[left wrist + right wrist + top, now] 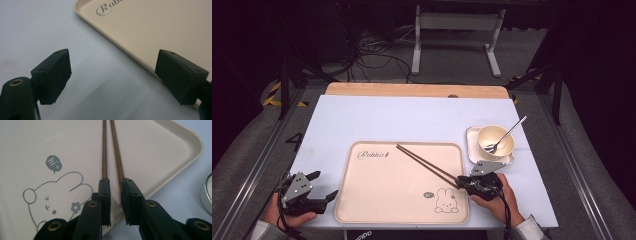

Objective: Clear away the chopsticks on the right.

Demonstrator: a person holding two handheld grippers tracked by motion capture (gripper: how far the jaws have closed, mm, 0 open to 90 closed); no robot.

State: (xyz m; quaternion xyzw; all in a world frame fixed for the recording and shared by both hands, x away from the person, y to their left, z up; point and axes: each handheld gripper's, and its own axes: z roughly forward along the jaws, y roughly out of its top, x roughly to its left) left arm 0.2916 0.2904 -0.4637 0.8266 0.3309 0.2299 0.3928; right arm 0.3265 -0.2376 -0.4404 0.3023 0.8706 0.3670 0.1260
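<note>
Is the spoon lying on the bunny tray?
No, the spoon sits in the bowl to the right of the tray, with its handle leaning over the bowl's rim.

Your chopsticks [424, 163]: a pair, dark brown wood, thin and round. They lie diagonally across the beige tray [362, 200], tips near the tray's far middle edge, butt ends at the near right, just past the rabbit print. They sit side by side, nearly touching at the far tips and spreading slightly toward the butts. In the right gripper view the butt ends [111, 157] run down to the two black pads, one stick at each; a narrow gap between the sticks.
</note>
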